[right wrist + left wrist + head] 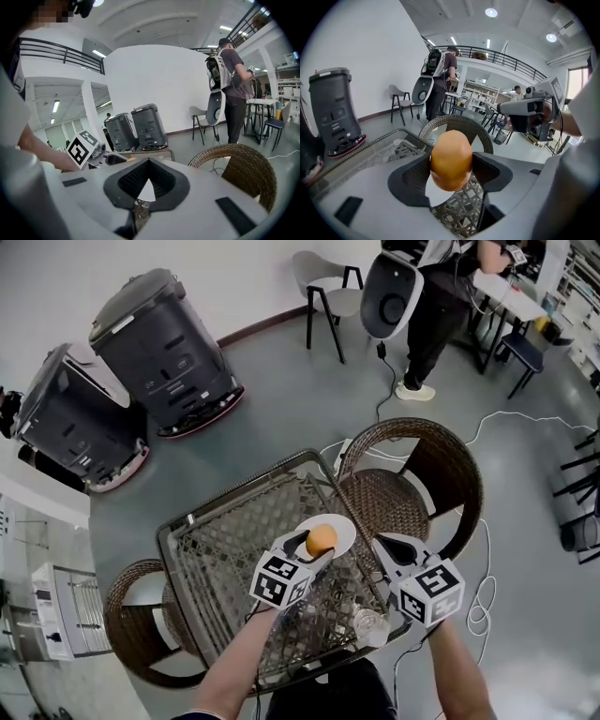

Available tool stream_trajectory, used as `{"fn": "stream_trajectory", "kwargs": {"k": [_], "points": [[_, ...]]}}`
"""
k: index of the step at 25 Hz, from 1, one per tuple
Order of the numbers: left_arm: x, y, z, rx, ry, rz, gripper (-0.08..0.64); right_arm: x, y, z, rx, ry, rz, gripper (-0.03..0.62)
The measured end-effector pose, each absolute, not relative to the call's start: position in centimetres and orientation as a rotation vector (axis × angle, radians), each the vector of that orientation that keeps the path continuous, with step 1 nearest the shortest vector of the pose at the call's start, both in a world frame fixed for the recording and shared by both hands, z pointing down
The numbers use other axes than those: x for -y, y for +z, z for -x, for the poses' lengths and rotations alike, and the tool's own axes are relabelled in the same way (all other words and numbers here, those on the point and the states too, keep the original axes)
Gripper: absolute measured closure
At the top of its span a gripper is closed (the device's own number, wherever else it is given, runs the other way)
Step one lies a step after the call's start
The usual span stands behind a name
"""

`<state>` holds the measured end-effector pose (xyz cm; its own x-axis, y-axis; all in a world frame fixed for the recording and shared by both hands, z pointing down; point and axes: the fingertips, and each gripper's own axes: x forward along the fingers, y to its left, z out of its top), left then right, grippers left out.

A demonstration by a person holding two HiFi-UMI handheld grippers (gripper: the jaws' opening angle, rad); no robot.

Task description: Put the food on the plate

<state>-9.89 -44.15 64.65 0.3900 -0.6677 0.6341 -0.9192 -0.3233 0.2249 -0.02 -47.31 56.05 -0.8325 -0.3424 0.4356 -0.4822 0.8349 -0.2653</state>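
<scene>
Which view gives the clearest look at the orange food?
The left gripper view: the orange food fills the centre, clamped between the jaws of the left tool. The head view shows it small, over the white plate. The right gripper view shows at most an orange sliver.

The orange food (322, 538) and the left gripper (320, 544) are covering the near part of the white plate (346, 531); in the left gripper view only a white sliver is showing beneath the food. A clear object (369, 625) near the right gripper (387, 546) is staying too blurred to name. The top edge is cutting off the standing person (441, 298) at the shoulders. The glass table (234, 512) is overlapping the wicker chair (141, 652).
</scene>
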Motion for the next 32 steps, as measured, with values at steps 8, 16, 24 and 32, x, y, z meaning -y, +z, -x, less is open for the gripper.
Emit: {"fn": "stream_trajectory", "kwargs": {"k": [8, 16, 24, 32], "points": [[45.2, 69.1, 10.2, 1.338, 0.717, -2.037, 0.273, 48.2, 59.0, 0.0, 2.611, 0.58, -0.625, 0.588], [45.0, 72.0, 10.3, 1.338, 0.818, -1.998, 0.273, 47.6, 60.4, -0.1, 2.604, 0.599, -0.614, 0.588], [45.3, 73.0, 10.1, 1.328, 0.874, -1.98, 0.272, 47.2, 60.6, -0.2, 2.586, 0.619, -0.623, 0.588], [46.0, 72.9, 10.1, 1.342, 0.865, -1.986, 0.272, 47.2, 60.4, -0.5, 2.596, 0.613, -0.625, 0.588]]}}
